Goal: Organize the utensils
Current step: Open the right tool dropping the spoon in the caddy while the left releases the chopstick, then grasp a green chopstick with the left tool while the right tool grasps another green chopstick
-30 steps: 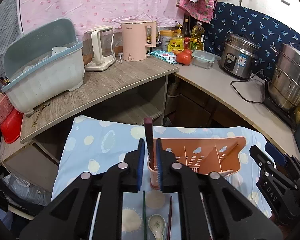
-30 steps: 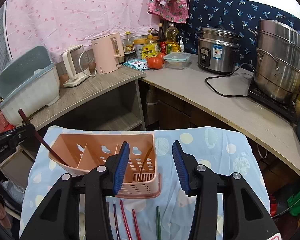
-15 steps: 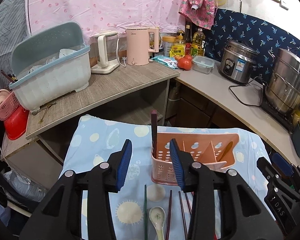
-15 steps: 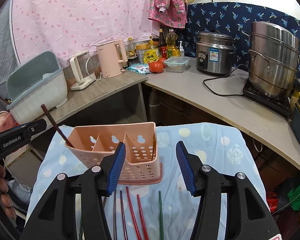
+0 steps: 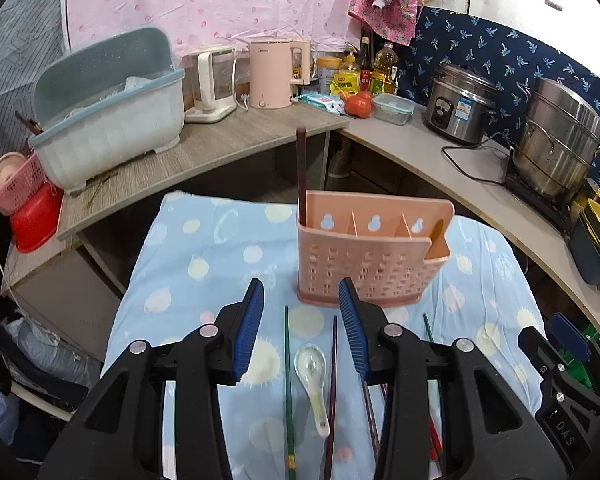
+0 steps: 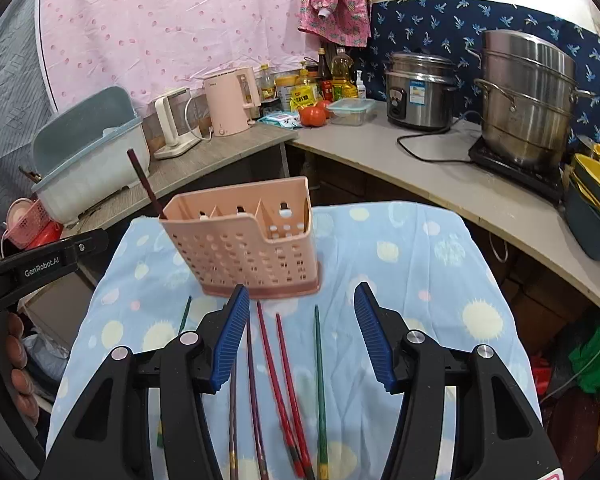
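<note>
Dark chopstick (image 5: 301, 168) stands near-upright in pink caddy's (image 5: 374, 258) left end; both hand-held grippers (image 5: 302, 322) (image 6: 302, 328) apart, empty.

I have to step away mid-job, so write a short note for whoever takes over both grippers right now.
Left gripper: open, empty, above the spoon.
Right gripper: open, empty, above the red chopsticks.
Pink holder stands upright on the blue cloth.
Done: one dark chopstick stands in the holder's end compartment.
Left: the spoon, green chopsticks, red chopsticks and dark chopsticks lie on the cloth in front of the holder. Put them in one by one.
</note>
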Demonstrator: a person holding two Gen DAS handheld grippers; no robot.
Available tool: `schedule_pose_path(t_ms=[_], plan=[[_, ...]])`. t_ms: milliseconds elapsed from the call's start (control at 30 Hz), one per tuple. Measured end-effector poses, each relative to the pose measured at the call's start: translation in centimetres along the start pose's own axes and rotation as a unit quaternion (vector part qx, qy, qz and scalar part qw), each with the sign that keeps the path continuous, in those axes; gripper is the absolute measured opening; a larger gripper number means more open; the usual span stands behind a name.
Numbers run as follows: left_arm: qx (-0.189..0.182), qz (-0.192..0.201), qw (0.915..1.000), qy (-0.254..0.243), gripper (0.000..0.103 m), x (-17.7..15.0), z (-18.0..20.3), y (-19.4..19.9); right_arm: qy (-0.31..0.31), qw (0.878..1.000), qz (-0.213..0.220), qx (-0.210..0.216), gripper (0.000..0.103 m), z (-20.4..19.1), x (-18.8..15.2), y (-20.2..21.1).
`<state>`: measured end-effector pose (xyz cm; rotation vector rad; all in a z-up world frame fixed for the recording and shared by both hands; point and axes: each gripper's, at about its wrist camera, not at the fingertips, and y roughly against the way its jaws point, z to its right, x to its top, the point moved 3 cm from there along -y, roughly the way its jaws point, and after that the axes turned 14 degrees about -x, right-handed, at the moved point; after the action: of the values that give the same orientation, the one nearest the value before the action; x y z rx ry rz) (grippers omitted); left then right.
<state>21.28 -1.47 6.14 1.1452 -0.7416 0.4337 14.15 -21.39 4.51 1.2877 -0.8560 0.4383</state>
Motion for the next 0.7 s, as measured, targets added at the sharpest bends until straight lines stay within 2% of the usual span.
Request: schedule_pose_path(t_ms=[267,567,700], plan=[[0.005,-0.038,0.9991,0.015,0.037,-5.7,-1.2,0.6,0.003,1.0,-0.027,-0.014,0.053,1.6,-4.5,1.2],[0.017,-0.095,0.995,0.027,0.037,-12.6,-3.0,-0.6,0.003,0.997,-0.075,-0.024,0.053,2.9,-9.7,0.3],[0.019,-0.118,0.9923,0.031,0.037,-15.6,-3.2,-1.7,0.008,0.995,-0.098,-0.027,0.047,2.9,-12.2,-0.8]])
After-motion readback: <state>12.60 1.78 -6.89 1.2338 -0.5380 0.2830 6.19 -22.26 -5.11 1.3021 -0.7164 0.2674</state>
